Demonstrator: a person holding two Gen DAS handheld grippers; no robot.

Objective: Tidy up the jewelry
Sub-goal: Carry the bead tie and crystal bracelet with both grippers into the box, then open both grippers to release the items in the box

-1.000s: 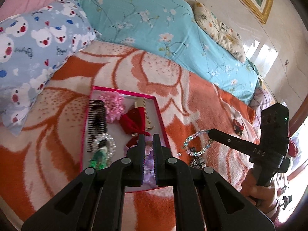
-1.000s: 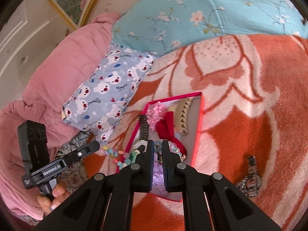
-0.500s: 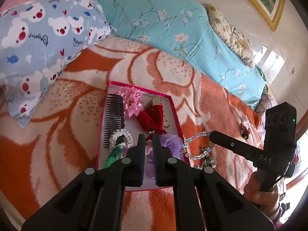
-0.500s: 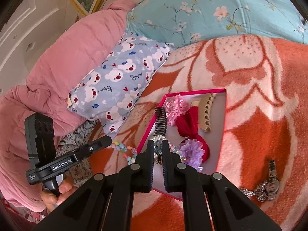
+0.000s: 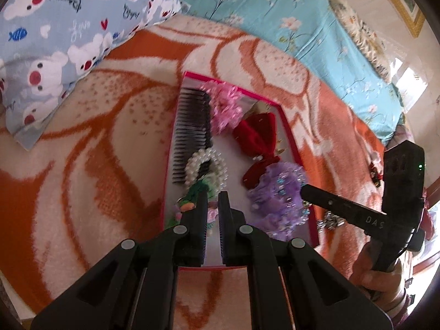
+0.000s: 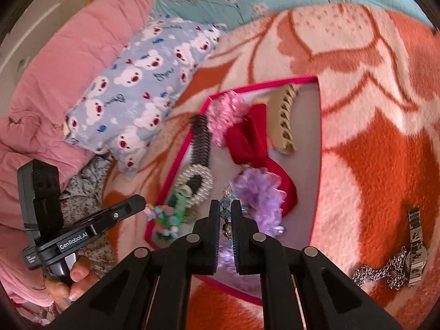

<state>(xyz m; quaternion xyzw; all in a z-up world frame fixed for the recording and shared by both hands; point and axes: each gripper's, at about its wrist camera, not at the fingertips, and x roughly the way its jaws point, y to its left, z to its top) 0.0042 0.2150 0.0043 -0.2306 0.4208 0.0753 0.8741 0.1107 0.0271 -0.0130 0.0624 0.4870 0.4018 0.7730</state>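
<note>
A pink-rimmed tray on the blanket holds a black comb, pink flower, red bow, pearl ring, purple flower and tan hair claw. My left gripper is over the tray's near left corner, shut on a pastel bead bracelet. My right gripper is over the tray's near edge, shut on a blue crystal bead bracelet.
A watch and silver chain lie on the orange blanket right of the tray. A bear-print pillow, a teal floral pillow and a pink quilt lie behind and left.
Both grippers have moved in over the tray with their bracelets. The tray's contents stay put.
</note>
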